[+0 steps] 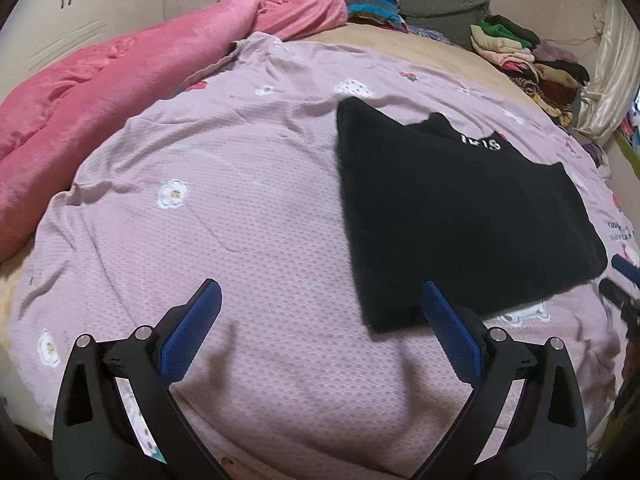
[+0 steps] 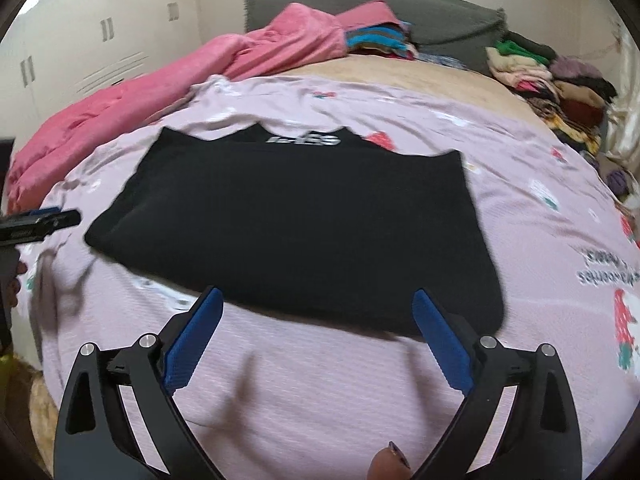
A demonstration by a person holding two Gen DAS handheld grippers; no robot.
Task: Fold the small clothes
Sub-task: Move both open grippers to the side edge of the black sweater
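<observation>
1. At the far left of the bed, the pink blanket (image 1: pixel 100 92) lay bunched along the edge, running back toward the grey headboard (image 2: pixel 420 16); white cupboards (image 2: pixel 80 40) stood behind it.
2. Your left gripper (image 1: pixel 320 300) hung over the lilac bedspread (image 1: pixel 224 200), pointing down at bare cloth. Its blue pads (image 1: pixel 192 328) were spread wide with nothing between them. The right-hand pad (image 1: pixel 450 332) overlapped the near corner of the garment in the picture; I could not tell whether it touched.
3. The black garment (image 2: pixel 296 220) lay folded flat on the bedspread, roughly mid-bed, to the right of your left gripper and straight ahead of your right one. A strip with white lettering (image 2: pixel 306 139) showed along its far edge. Neither gripper held it.
4. Your right gripper (image 2: pixel 316 300) hovered just short of the garment's near edge. Its jaws stood wide apart, empty, the pad tips appearing over the hem. The right wrist view was motion-blurred.
5. A fingertip of yours (image 2: pixel 390 462) showed at the bottom rim of the right wrist view.
6. At the far right, a pile of folded clothes (image 1: pixel 532 64) sat along the bed's edge near the headboard, well apart from the black garment.
</observation>
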